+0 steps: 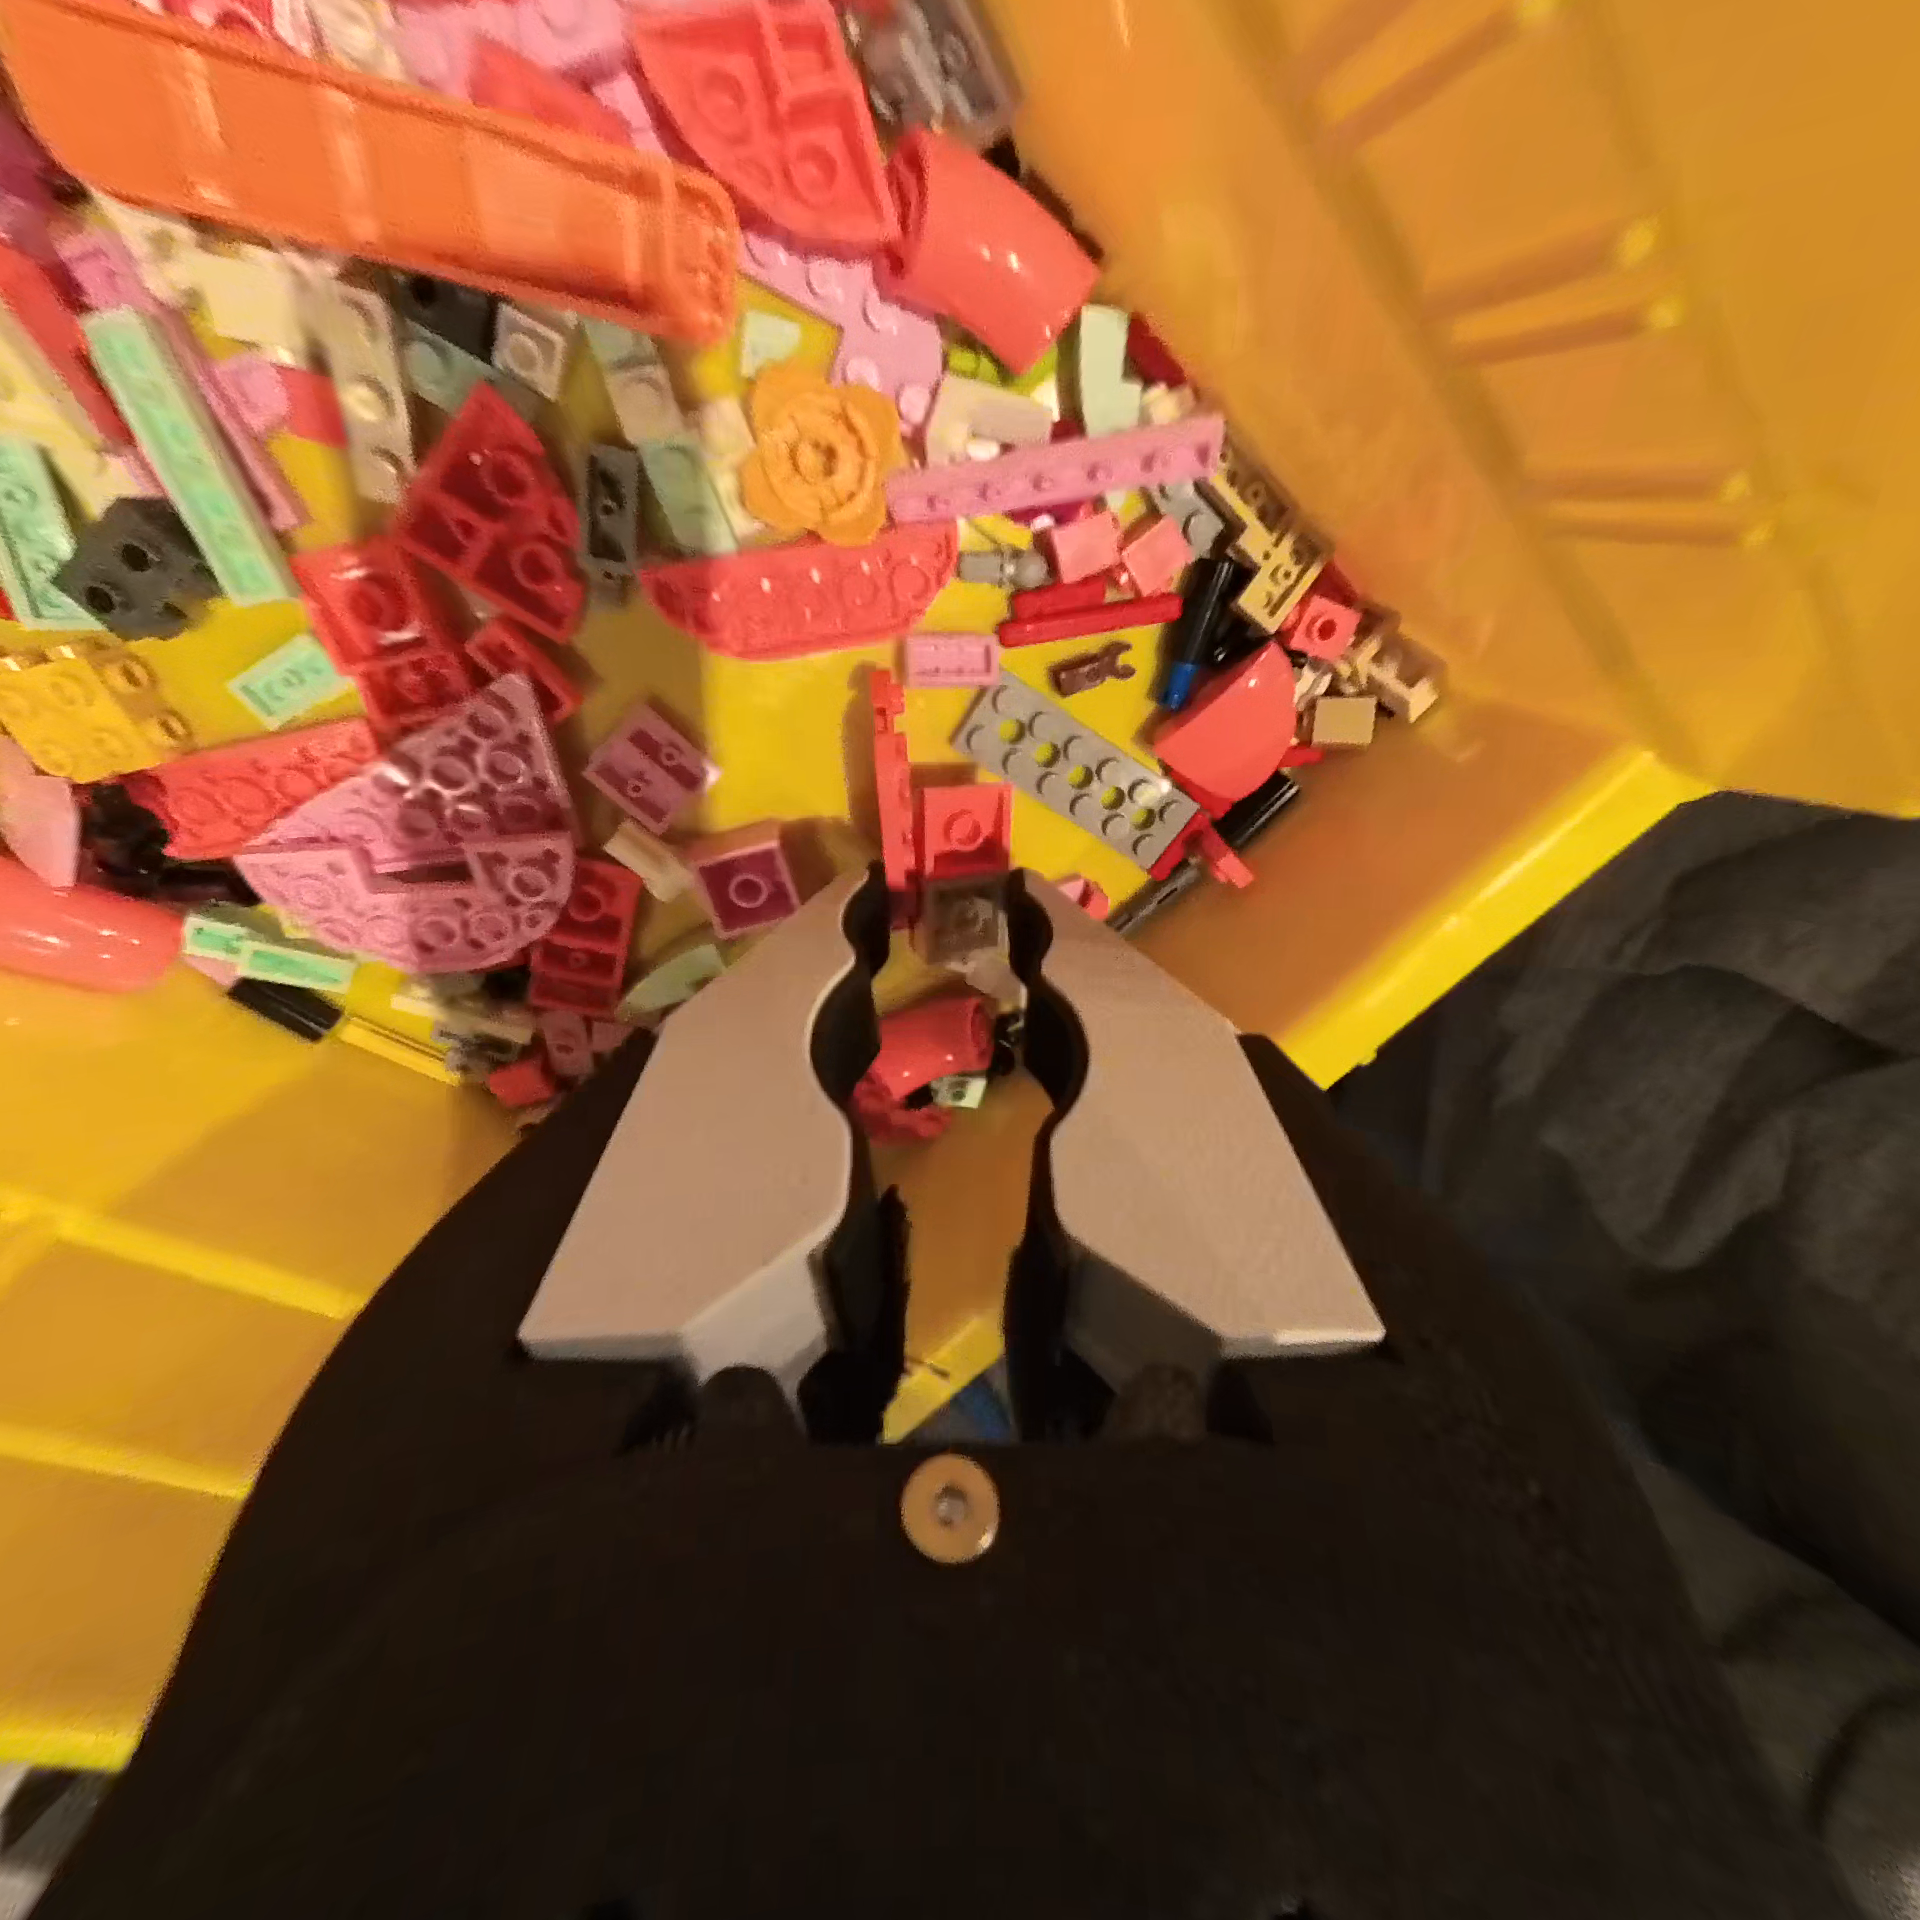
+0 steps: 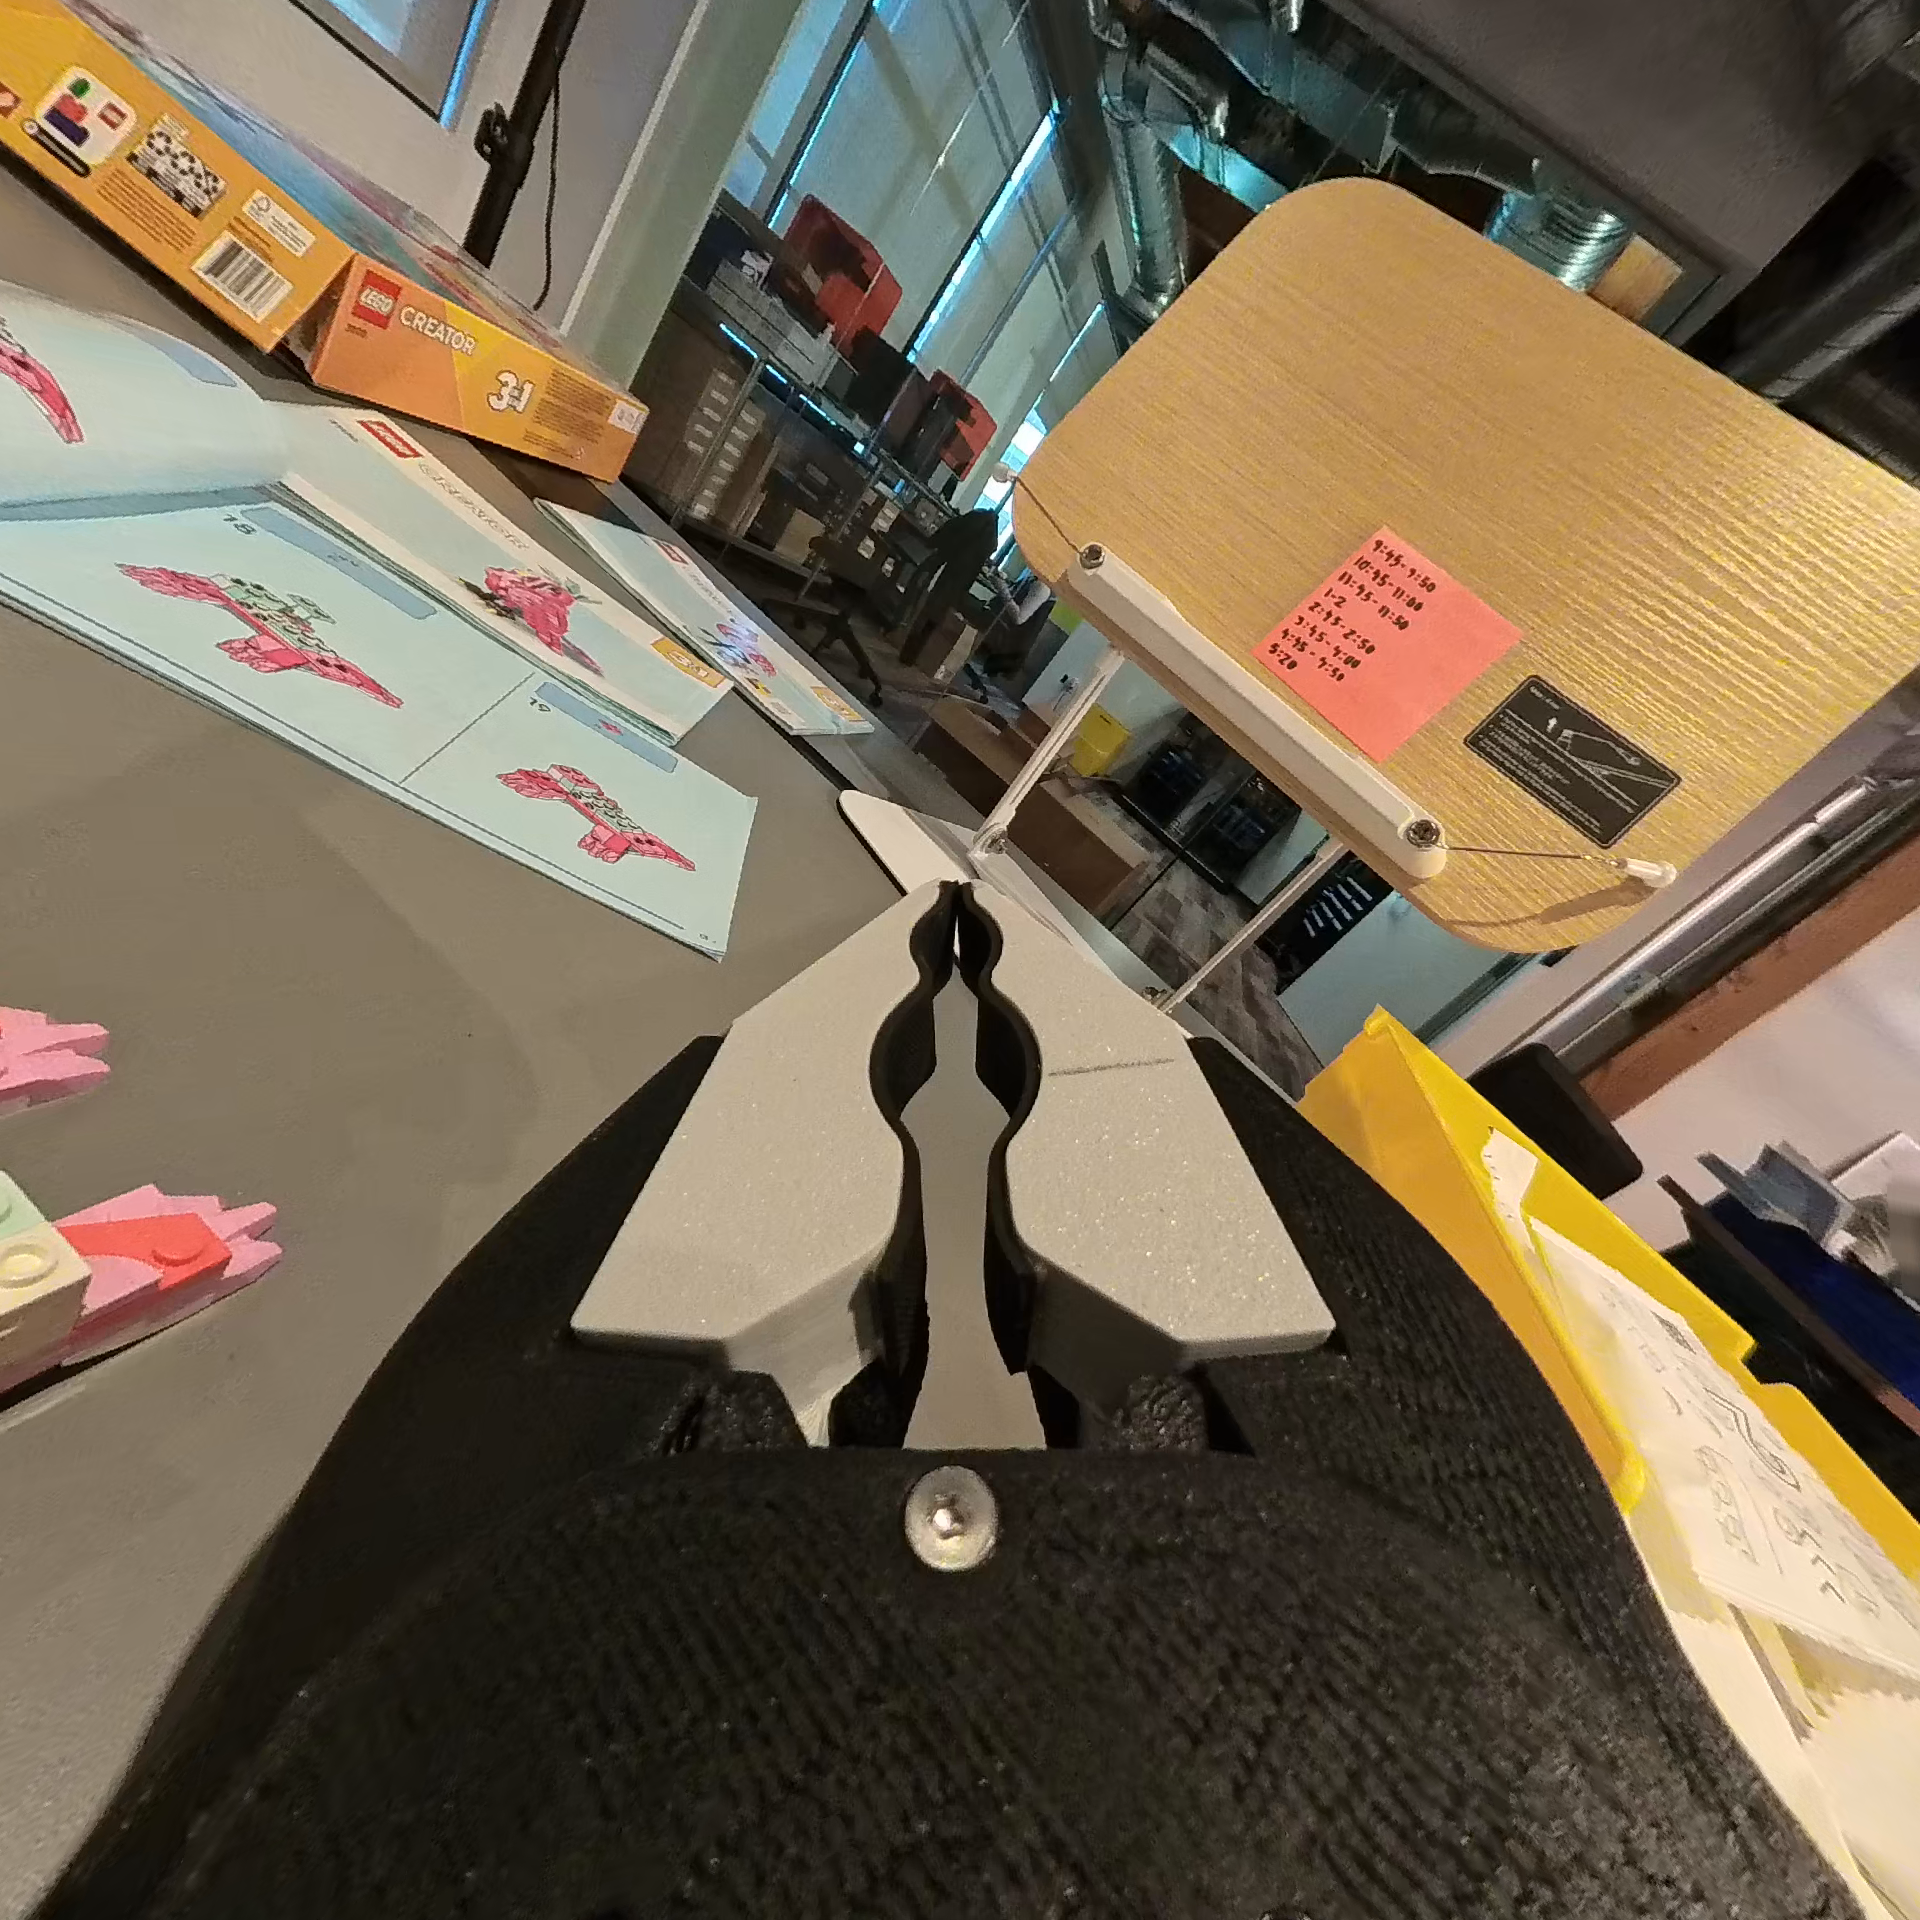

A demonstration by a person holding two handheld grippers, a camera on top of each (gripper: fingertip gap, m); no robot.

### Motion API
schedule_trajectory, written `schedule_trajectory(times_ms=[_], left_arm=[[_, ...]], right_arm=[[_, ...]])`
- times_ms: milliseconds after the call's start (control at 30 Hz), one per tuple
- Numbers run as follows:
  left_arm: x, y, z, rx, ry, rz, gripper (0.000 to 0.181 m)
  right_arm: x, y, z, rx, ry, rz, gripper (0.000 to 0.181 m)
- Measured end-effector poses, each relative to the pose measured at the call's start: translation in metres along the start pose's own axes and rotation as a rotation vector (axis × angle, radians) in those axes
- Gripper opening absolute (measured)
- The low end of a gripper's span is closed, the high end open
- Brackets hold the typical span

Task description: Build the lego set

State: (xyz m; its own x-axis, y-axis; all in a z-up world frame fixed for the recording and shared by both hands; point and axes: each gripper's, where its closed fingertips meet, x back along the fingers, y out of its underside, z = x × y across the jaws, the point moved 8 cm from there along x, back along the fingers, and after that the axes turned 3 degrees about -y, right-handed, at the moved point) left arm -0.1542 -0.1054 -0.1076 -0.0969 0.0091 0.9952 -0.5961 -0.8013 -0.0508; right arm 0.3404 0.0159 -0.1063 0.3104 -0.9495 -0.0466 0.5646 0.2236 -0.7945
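Observation:
In the left wrist view my left gripper [image 1: 948, 904] reaches into a yellow bin [image 1: 1403, 312] of loose lego pieces [image 1: 468, 520], mostly red, pink and mint. Its fingertips close on a small grey brick [image 1: 964, 920] at the near edge of the pile, with a red piece [image 1: 961, 826] just beyond it. In the right wrist view my right gripper [image 2: 954, 896] is shut and empty above the grey table [image 2: 260, 1039]. Two partly built pink and red lego pieces [image 2: 156, 1257] lie on the table to its left.
Open instruction booklets [image 2: 416, 675] and the orange set box [image 2: 468, 353] lie on the far left of the table. A wooden board on a white stand [image 2: 1507, 468] rises ahead. The yellow bin [image 2: 1455, 1195] with papers stands to the right. Dark fabric [image 1: 1662, 1039] lies beside the bin. About 50 cm separates my left fingertips from my right.

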Motion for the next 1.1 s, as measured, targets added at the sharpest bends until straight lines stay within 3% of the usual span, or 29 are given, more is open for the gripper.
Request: schedule_trajectory(times_ms=[400,633,733,833,900,967,1100], left_arm=[[0.016,-0.023,-0.041,0.156,-0.14,0.401,0.022],[0.004,-0.026,-0.046,0.188,-0.166,0.39,0.024],[0.004,-0.025,-0.042,0.201,-0.11,0.407,0.044],[0.018,-0.02,-0.041,0.224,-0.1,0.469,0.049],[0.026,-0.013,-0.038,0.224,-0.086,0.439,0.048],[0.028,-0.002,-0.032,0.197,-0.046,0.32,0.046],[0.025,0.014,-0.024,-0.019,-0.091,0.117,0.043]], right_arm=[[0.0,0.0,0.0,0.004,-0.002,-0.001,0.0],[0.0,0.0,0.0,0.005,-0.001,-0.004,0.0],[0.0,0.0,0.0,0.006,-0.001,-0.005,0.0],[0.0,0.001,0.0,0.008,-0.002,-0.007,0.0],[0.0,0.001,-0.001,0.01,-0.004,-0.008,0.0],[0.0,0.0,-0.001,0.012,-0.007,-0.008,0.0],[0.0,0.0,-0.001,0.011,-0.007,-0.006,0.0]])
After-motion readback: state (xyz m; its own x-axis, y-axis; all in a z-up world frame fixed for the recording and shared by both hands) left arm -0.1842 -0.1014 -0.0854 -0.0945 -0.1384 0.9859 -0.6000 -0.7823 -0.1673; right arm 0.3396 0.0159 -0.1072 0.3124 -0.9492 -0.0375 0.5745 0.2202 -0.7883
